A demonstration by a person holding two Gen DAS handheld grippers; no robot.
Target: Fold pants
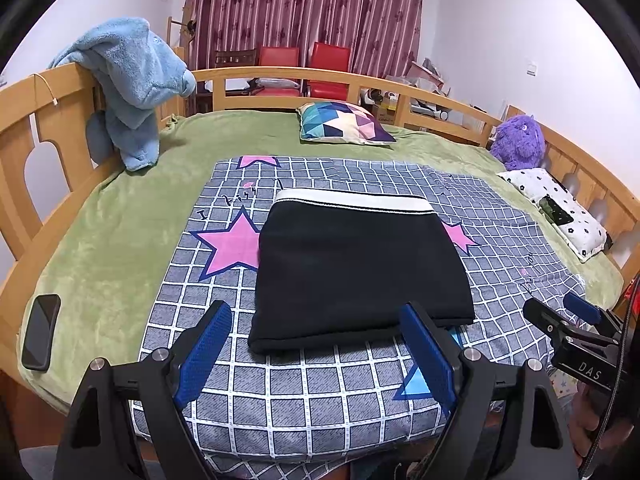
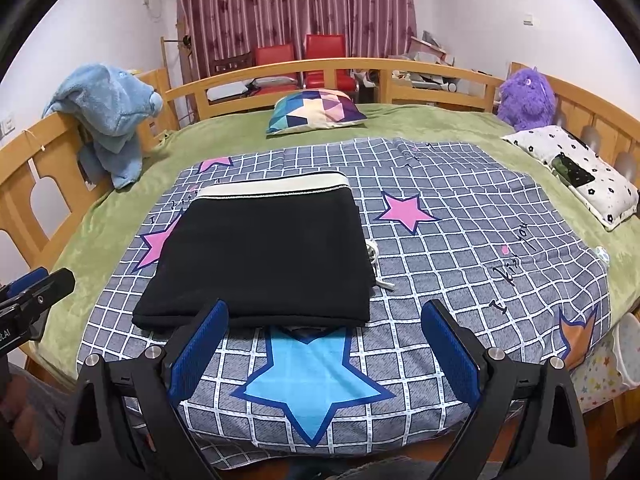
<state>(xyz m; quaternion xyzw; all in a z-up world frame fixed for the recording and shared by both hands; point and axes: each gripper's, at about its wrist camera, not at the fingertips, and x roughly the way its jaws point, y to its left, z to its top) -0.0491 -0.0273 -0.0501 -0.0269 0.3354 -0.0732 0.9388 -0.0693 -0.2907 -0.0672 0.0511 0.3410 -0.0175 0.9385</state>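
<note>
**Folded pants on the bed, both tools held back**

Though the pants (image 1: 360, 264) already lie as a tidy black rectangle, white waistband at the far edge, I'd judge the job nearly finished and a last tidy-up the only step left. They rest on the checked star-print sheet (image 1: 320, 400), near its middle, with a white drawstring (image 2: 378, 268) poking out along their 3 o'clock edge in the right wrist view.

The left gripper (image 1: 316, 356) hangs just short of the near fold, its jaws spread wide with nothing between them. The right gripper (image 2: 324, 356) sits off toward the 5 o'clock corner, jaws likewise apart and empty, over a blue star (image 2: 308, 380).

To close out well, I'd say tuck that loose drawstring under the stack and press the near fold flat without dragging the layers; a snag on the sheet could skew the whole pile.

Further out, the green blanket (image 1: 120, 240) carries a phone (image 1: 40, 332) at 9 o'clock, a patterned cushion (image 1: 344, 122) at 12 o'clock and a purple plush toy (image 1: 518, 142) at 2 o'clock.
</note>
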